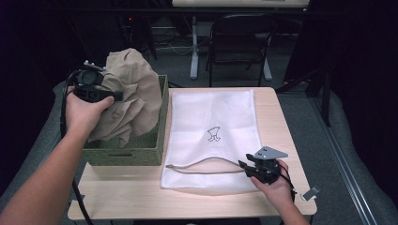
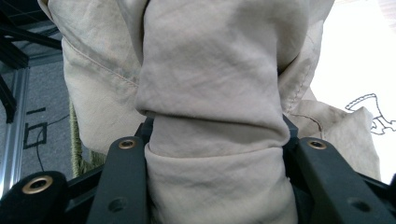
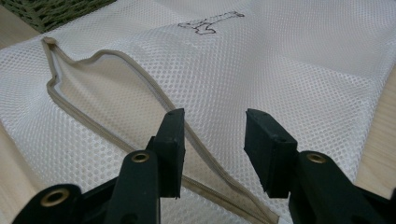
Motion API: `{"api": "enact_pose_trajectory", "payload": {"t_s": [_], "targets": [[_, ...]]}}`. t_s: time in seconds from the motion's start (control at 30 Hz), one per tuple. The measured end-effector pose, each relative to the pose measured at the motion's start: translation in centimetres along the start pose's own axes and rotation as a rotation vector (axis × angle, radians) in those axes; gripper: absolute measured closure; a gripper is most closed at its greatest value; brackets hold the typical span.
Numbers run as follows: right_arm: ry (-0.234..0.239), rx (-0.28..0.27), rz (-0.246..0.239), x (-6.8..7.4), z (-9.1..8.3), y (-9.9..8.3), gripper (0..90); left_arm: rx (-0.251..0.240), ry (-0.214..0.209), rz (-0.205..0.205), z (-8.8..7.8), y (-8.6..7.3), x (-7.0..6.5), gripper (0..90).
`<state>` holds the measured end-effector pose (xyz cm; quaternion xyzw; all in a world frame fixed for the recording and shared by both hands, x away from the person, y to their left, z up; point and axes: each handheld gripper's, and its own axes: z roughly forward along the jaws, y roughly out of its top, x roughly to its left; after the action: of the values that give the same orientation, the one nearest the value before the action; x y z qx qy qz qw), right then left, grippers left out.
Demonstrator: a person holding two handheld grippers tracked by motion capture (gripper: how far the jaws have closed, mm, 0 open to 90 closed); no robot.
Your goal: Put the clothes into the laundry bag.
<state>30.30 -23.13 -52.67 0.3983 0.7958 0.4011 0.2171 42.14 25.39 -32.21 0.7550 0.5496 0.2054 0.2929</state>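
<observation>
High view: I see my left gripper (image 1: 115, 96) raised over the woven basket (image 1: 162, 122) at the left of the worktop (image 1: 277, 117), with a beige garment (image 1: 136, 89) bunched up above the basket's rim. My right gripper (image 1: 241, 165) sits low at the near right edge of the white mesh bag (image 1: 213, 117), which lies flat beside the basket.

Left gripper view: what the high view cannot give me is the clamp itself. A thick roll of the beige garment (image 2: 210, 93) fills the gap between my jaws, pressed on both sides, so the left jaws are gripping the cloth. The rest of it bulges beyond the jaws.

Right gripper view: my right jaws stand apart, with nothing pinched. The mesh bag (image 3: 280, 70) lies beyond and under them, and its tan-trimmed mouth (image 3: 107, 56) gapes open. One strand of the trim runs between the jaws, just by the left one in this view; I cannot tell whether it touches.

Materials: the garment is soft, creased, stitched woven cloth. The bag is fine white netting with a small printed outline figure (image 3: 210, 23). The basket is green-brown wicker, square-sided. The worktop is pale wood.
</observation>
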Motion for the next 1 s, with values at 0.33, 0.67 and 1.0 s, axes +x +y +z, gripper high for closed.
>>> {"api": "enact_pose_trajectory", "payload": {"t_s": [0.33,0.67,1.0], "targets": [[0.018,0.018,-0.001,0.4,-0.2,1.0,58.4,-0.022,-0.013,0.02,-2.4,0.5,-0.8,55.2],[0.05,0.016,-0.019,1.0,-0.6,3.1,61.8,-0.028,-0.057,0.033,-3.7,0.6,-1.9,55.3],[0.068,-0.026,-0.03,1.6,0.9,5.3,62.9,-0.027,-0.134,0.076,-2.7,0.4,-4.5,55.2]]}}
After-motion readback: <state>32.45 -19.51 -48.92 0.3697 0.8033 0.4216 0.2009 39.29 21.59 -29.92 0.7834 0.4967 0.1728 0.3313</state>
